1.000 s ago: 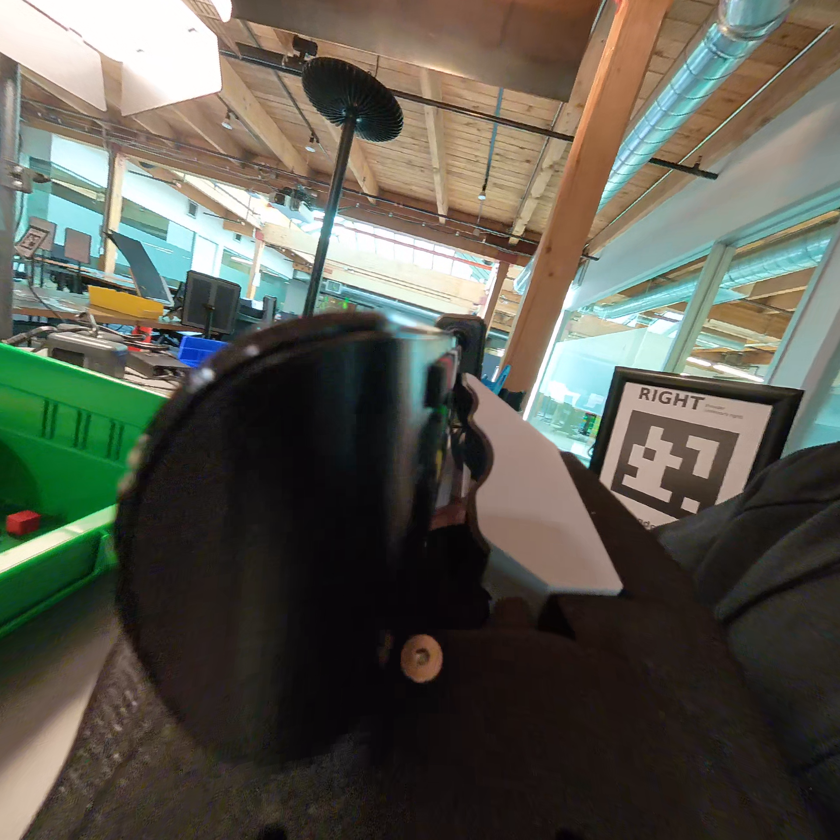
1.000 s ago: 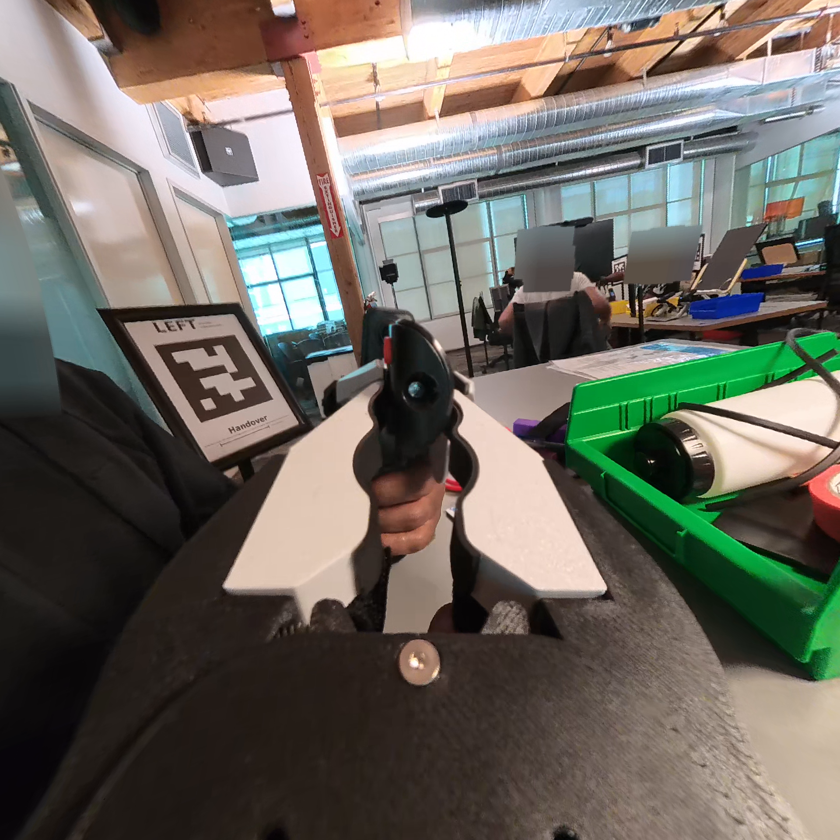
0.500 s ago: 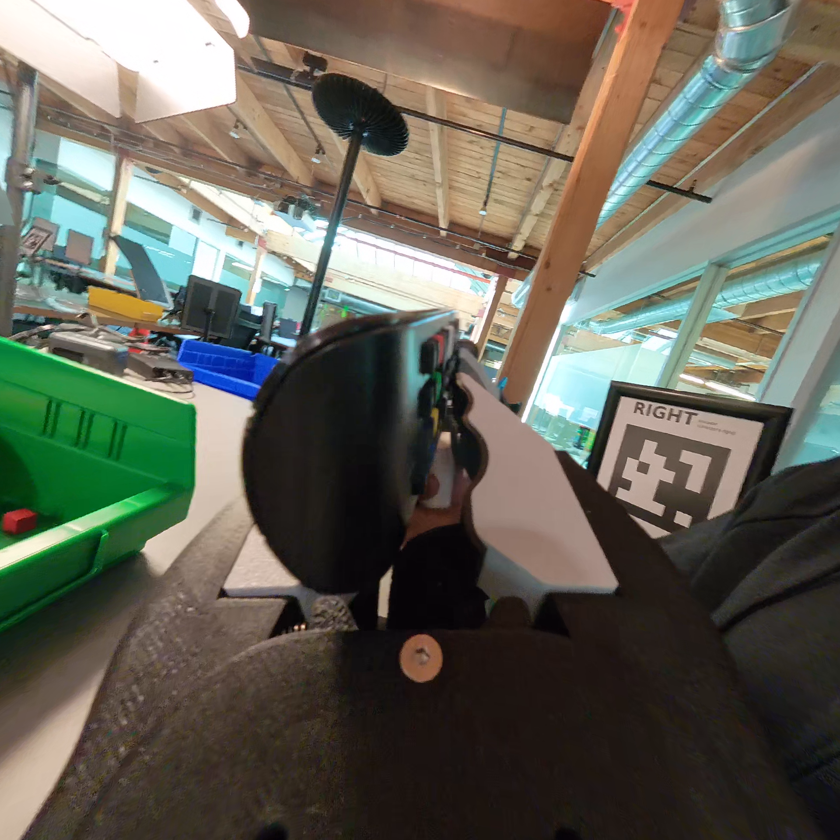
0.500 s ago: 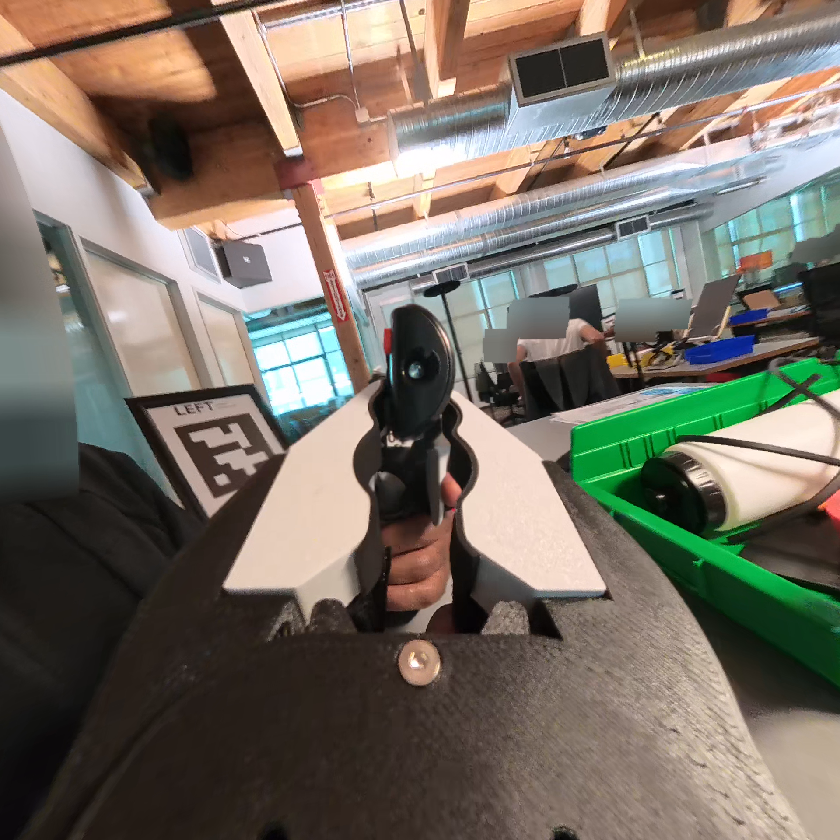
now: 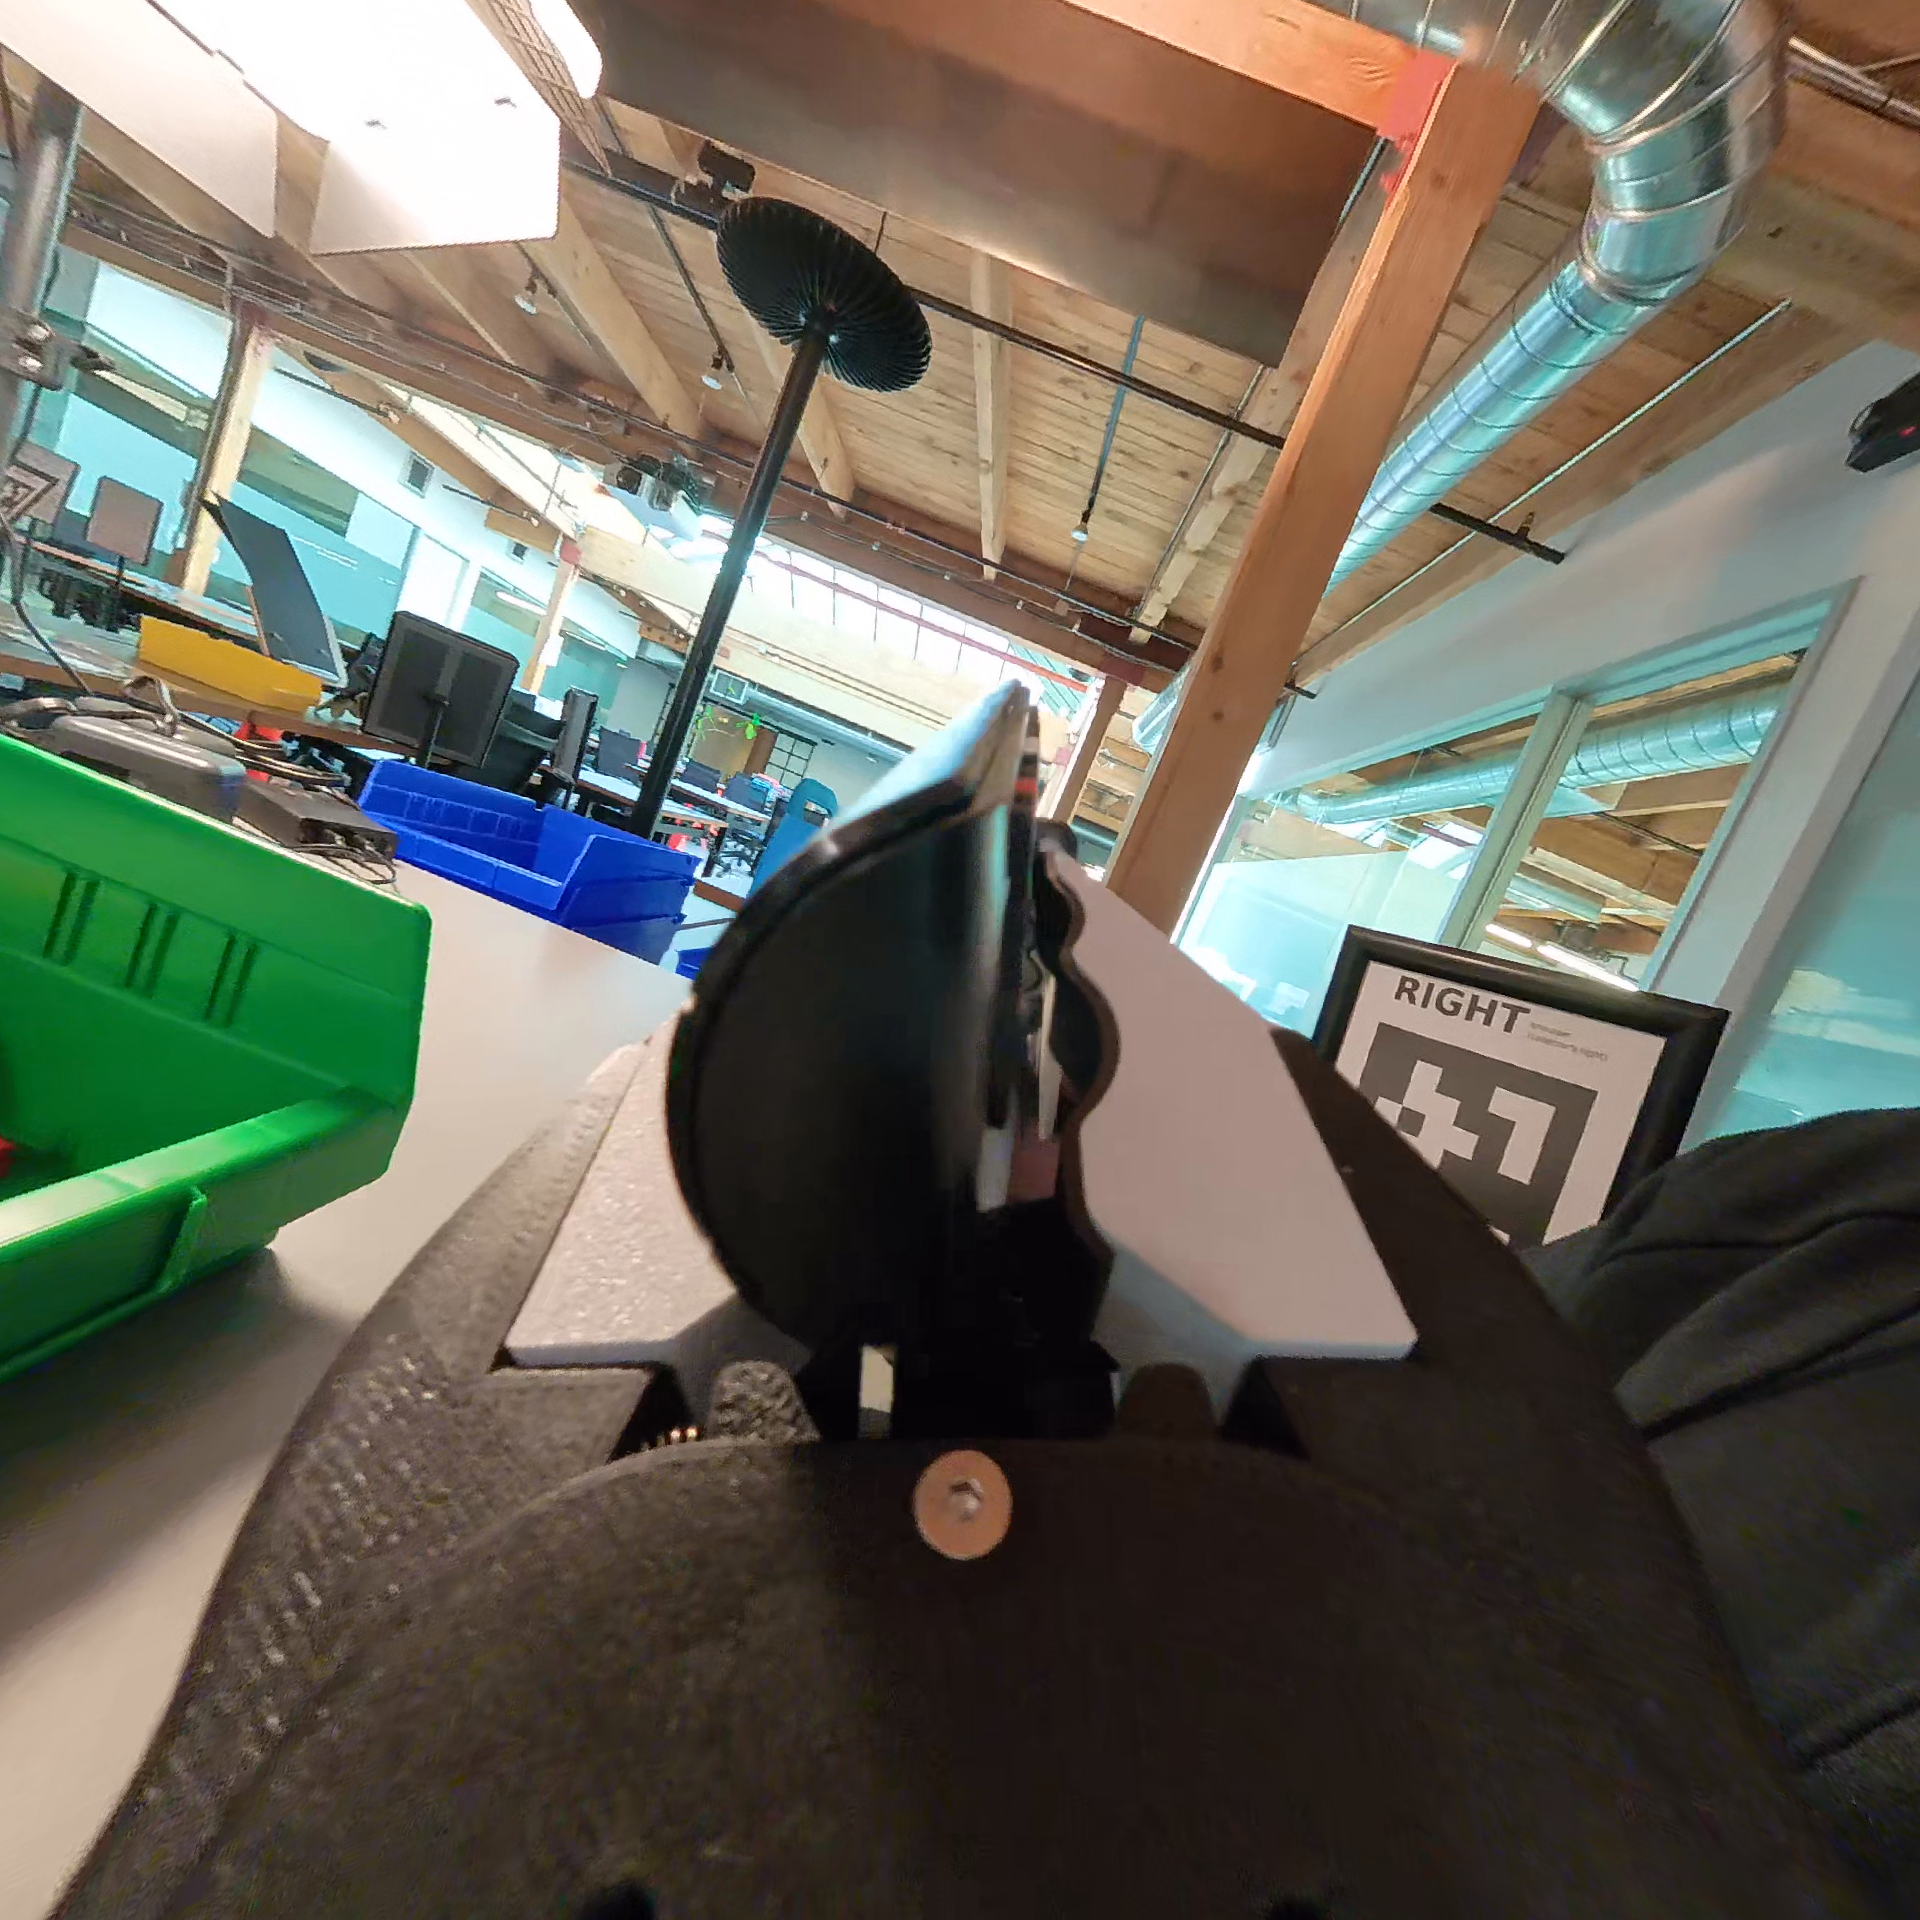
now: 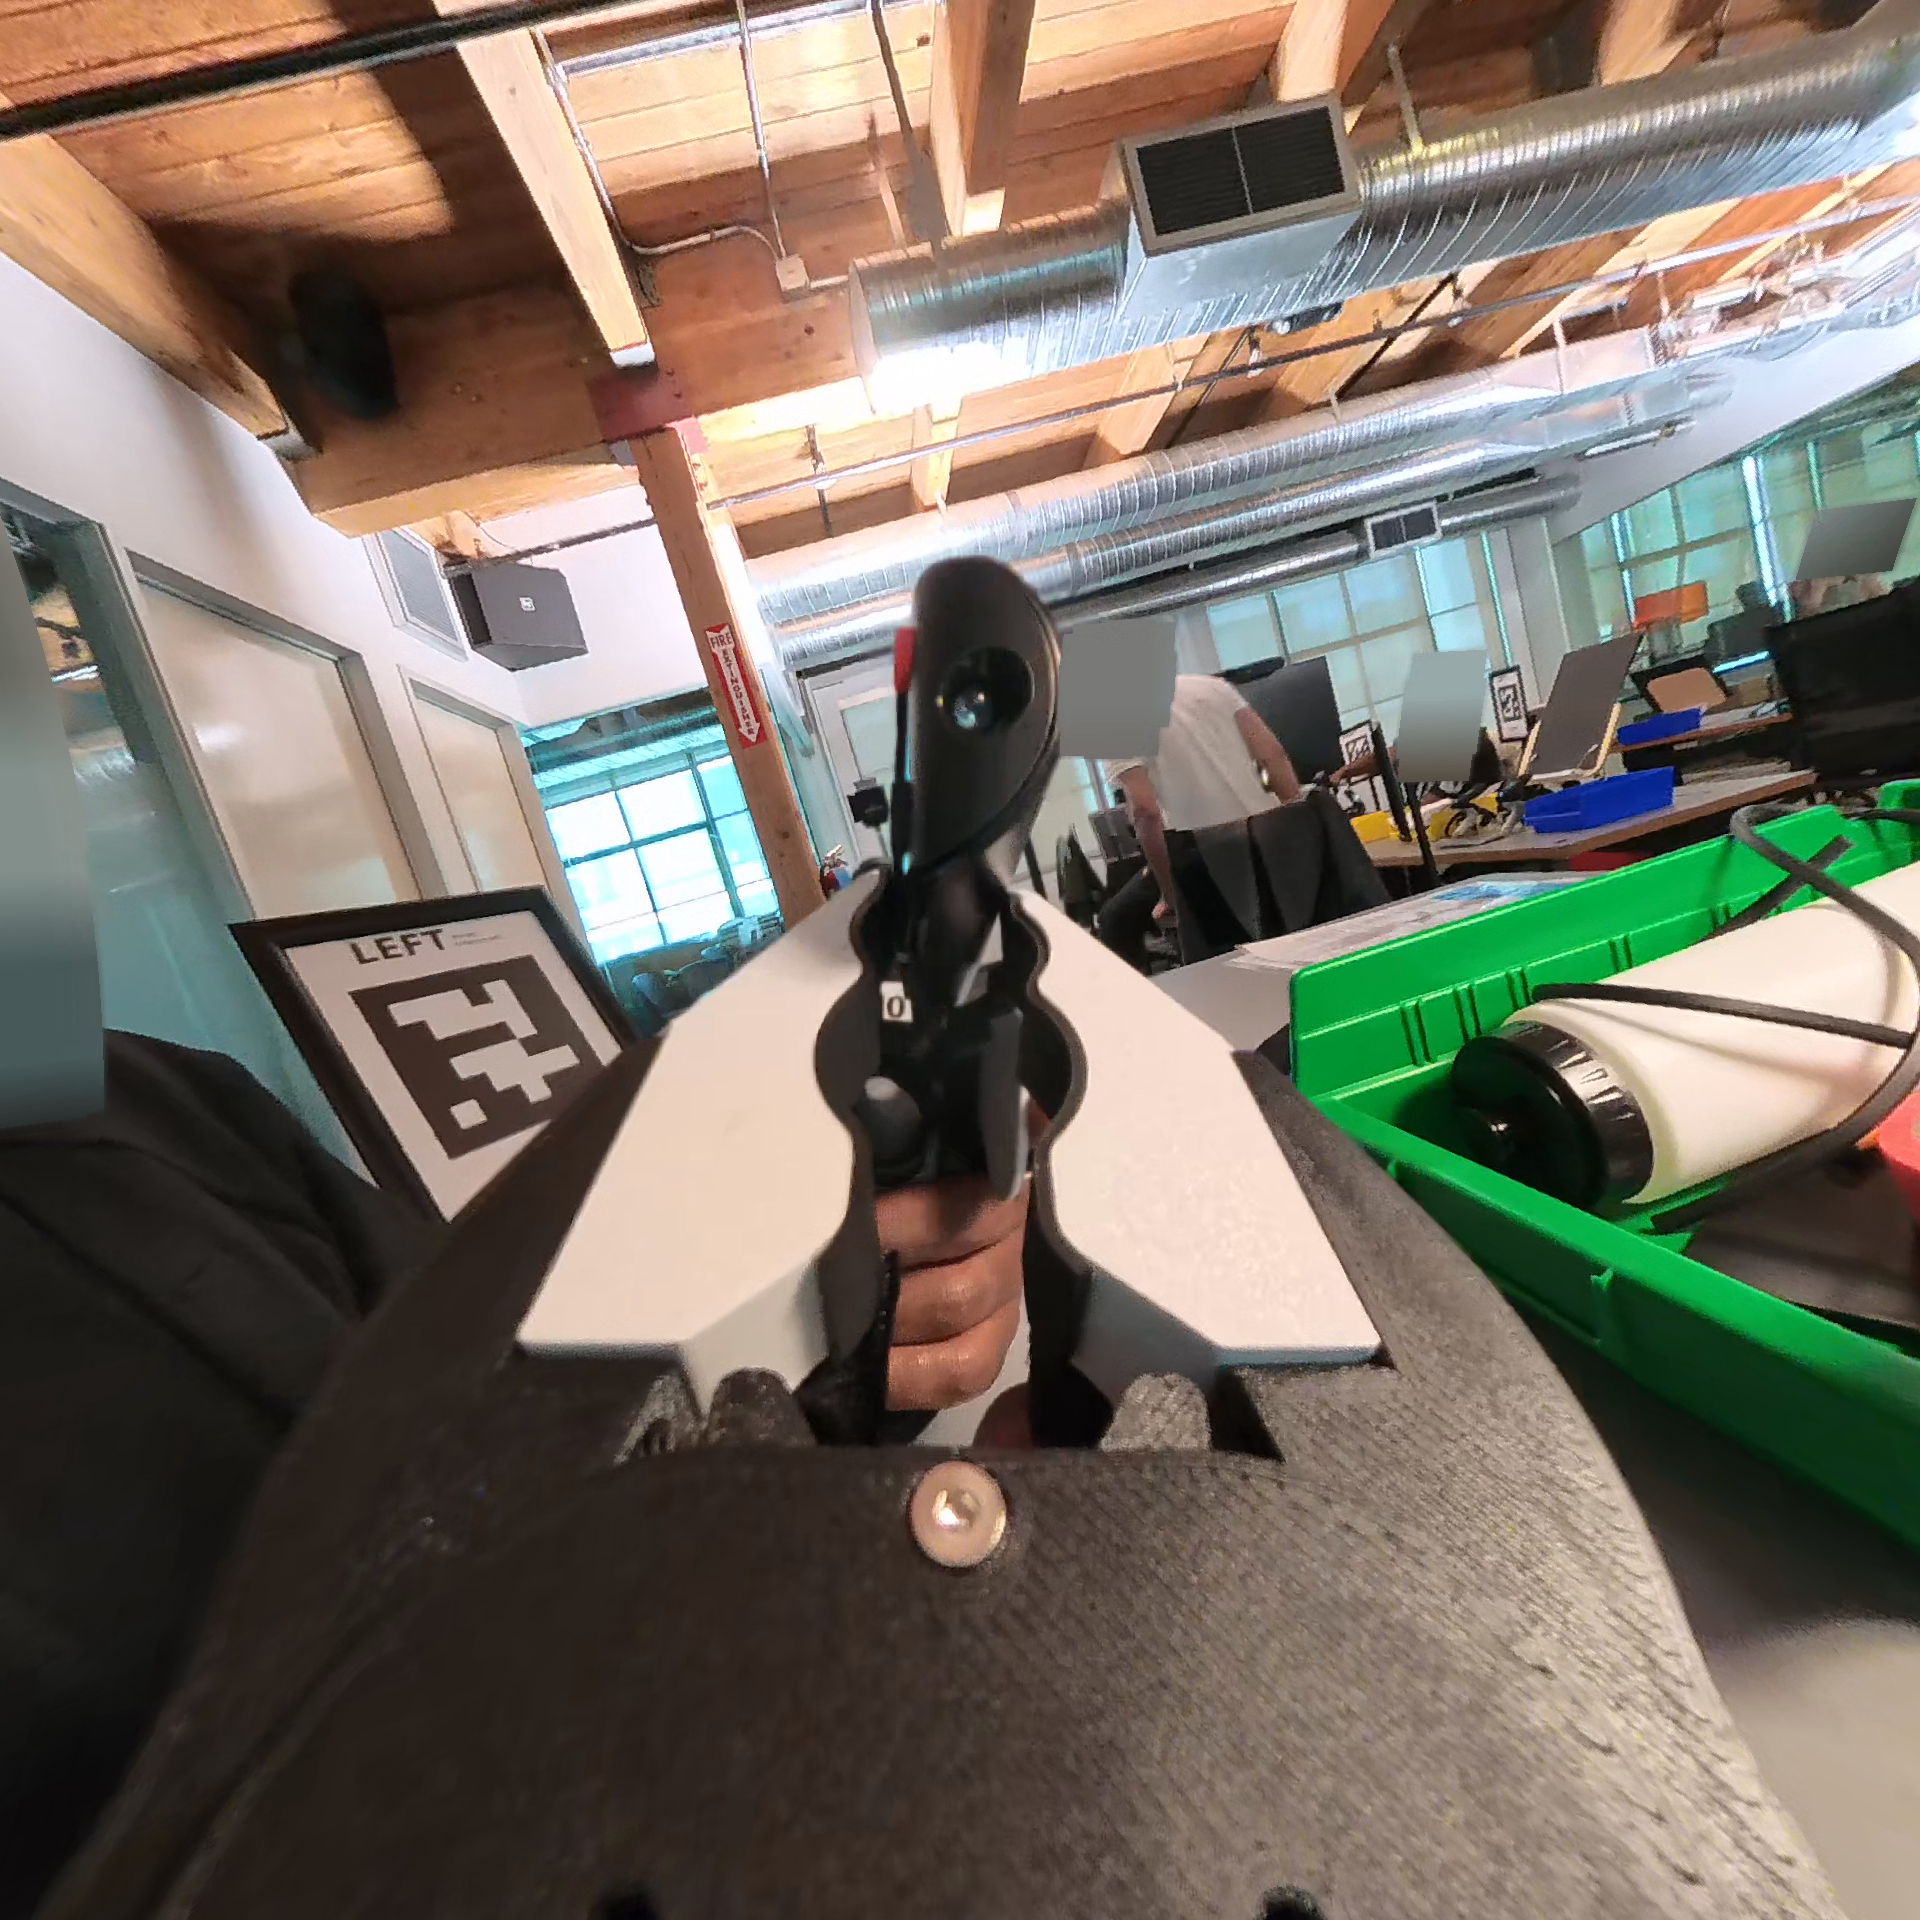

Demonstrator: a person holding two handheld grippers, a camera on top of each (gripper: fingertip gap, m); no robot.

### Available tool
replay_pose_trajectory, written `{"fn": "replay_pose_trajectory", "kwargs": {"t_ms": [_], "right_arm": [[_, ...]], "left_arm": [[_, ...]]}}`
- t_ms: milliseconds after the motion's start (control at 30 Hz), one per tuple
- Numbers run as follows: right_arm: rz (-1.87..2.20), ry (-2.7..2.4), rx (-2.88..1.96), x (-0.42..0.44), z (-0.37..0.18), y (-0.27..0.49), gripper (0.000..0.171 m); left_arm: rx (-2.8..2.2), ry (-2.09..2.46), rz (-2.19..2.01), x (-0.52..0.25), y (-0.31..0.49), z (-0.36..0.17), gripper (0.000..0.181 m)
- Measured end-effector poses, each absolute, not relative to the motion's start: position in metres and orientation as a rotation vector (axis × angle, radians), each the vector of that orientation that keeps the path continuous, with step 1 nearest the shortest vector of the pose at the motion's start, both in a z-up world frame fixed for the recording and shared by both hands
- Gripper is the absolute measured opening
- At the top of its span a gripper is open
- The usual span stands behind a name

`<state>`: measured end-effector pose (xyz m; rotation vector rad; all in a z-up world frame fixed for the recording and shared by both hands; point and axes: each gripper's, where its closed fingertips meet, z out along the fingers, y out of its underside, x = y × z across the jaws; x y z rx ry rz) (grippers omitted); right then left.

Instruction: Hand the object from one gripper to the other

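Observation:
A black remote (image 5: 852, 1091) with coloured buttons on one face stands on edge between the two grippers, which face each other. In the left wrist view its rounded back end hides my left finger, and my left gripper (image 5: 977, 894) is closed around it. In the right wrist view the remote (image 6: 977, 717) rises above the fingertips of my right gripper (image 6: 945, 894), which is closed on its lower part. Behind it there I see a grey finger of the left gripper (image 6: 1000, 1091) and the hand (image 6: 945, 1299) that holds it.
A green bin (image 5: 208, 1039) stands on the grey table (image 5: 520, 987). In the right wrist view the bin (image 6: 1558, 935) holds a white bottle (image 6: 1714, 1039) and cables. A framed marker card (image 5: 1496, 1091) (image 6: 457, 1039) stands behind each gripper. A blue bin (image 5: 540, 852) is farther back. The tips of both grippers are at nearly the same place.
The remote's end filled much of the left wrist view and now looks smaller and farther from that camera. Both views have tilted upward. In the right wrist view the remote stands higher above the fingertips.

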<state>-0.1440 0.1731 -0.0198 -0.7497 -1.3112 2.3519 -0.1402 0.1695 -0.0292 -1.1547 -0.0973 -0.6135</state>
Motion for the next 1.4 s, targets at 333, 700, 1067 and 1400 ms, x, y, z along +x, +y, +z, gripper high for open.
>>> {"fn": "replay_pose_trajectory", "kwargs": {"t_ms": [333,700,1067,1400], "right_arm": [[2.356,-1.37,-0.772,-0.146,-0.026,0.164,0.032],[2.352,-1.32,-0.774,-0.146,-0.022,0.174,0.039],[2.311,-1.403,-0.761,-0.146,-0.028,0.166,0.031],[2.283,-1.453,-0.837,-0.155,-0.042,0.152,0.026]], "left_arm": [[-1.154,-0.069,-0.632,-0.136,0.168,-0.029,0.026],[-1.147,-0.078,-0.59,-0.14,0.167,-0.028,0.026],[-1.115,-0.093,-0.605,-0.144,0.163,-0.024,0.025],[-1.126,-0.126,-0.656,-0.145,0.167,-0.028,0.025]]}}
